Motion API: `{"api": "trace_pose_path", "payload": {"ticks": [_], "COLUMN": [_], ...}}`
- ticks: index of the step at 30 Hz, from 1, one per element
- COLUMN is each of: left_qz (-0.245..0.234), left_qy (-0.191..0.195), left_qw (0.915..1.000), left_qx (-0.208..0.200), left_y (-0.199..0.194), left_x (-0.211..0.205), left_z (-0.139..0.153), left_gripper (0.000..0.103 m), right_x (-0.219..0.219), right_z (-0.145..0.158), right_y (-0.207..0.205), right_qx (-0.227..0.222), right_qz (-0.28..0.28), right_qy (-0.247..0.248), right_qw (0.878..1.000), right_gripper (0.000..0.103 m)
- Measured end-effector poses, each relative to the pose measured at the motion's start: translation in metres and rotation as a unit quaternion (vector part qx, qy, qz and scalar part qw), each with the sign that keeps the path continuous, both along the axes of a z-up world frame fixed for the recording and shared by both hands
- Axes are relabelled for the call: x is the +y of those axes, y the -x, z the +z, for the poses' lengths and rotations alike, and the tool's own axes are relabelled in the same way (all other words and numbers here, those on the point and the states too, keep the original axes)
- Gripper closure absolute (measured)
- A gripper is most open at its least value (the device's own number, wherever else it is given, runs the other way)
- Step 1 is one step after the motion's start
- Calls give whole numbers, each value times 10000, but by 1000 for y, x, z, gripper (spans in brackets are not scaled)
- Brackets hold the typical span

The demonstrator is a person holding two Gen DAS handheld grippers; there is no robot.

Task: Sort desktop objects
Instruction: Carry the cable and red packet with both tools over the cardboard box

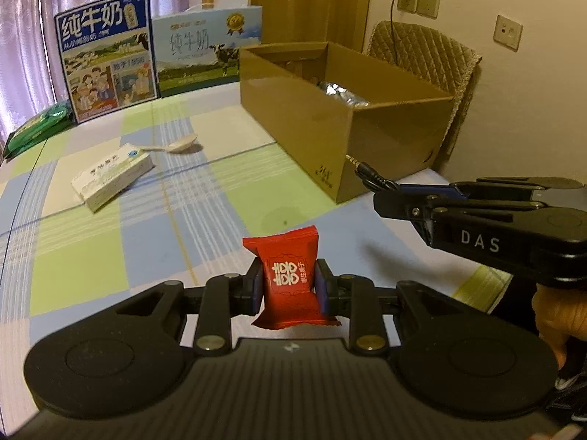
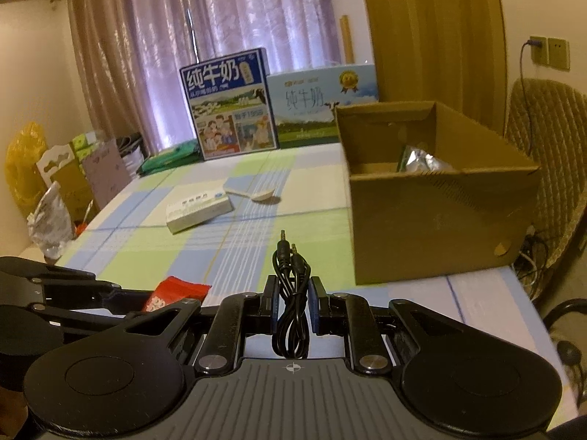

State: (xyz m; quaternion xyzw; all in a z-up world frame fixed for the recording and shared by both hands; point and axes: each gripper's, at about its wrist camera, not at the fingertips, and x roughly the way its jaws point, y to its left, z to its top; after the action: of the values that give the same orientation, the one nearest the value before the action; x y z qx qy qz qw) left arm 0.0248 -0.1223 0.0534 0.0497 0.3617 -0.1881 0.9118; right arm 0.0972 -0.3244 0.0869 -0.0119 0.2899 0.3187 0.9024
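My left gripper [image 1: 289, 286] is shut on a red candy packet [image 1: 288, 278], held upright above the checked tablecloth. My right gripper [image 2: 292, 302] is shut on a coiled black audio cable [image 2: 291, 293] whose plugs point forward. In the left wrist view the right gripper [image 1: 389, 203] reaches in from the right with the cable's plug [image 1: 367, 168] sticking out near the brown cardboard box [image 1: 396, 135]. The red packet [image 2: 176, 291] also shows at lower left in the right wrist view. The open cardboard box [image 2: 433, 227] holds a silvery foil bag [image 2: 422, 159].
A white medicine box [image 1: 112, 176] and a white spoon [image 1: 176, 145] lie mid-table. Two milk cartons [image 1: 110, 51] stand at the far edge beside a green packet [image 1: 36, 128]. A padded chair [image 1: 433, 58] stands behind the box. Bags and boxes [image 2: 55, 176] sit off the table's left.
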Motion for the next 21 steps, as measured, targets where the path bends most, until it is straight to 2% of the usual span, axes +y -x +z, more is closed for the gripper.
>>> {"api": "trace_pose_path", "payload": {"ticks": [9,15,21], "left_qz": [-187,-342,-479], "left_qy": [105,247,276], "left_qw": [9993,9981,9969], "left_qx": [-298,-449,-560], "left_y": [-24,-55,-94], "left_x": [-23,-54,-84], "left_z": [40,65,81], "left_gripper": [80,80,80], "right_x": [-31,-52,-66], "right_z": [44,74,89], "right_y": [-26,-66,-104], "right_qx": [-290,-602,-829], "right_qz": [-307,-490,-547], "right_qy": [-237,-229,-134], "right_qw": [9988,9967,9950], "right_gripper": [90,90,90]}}
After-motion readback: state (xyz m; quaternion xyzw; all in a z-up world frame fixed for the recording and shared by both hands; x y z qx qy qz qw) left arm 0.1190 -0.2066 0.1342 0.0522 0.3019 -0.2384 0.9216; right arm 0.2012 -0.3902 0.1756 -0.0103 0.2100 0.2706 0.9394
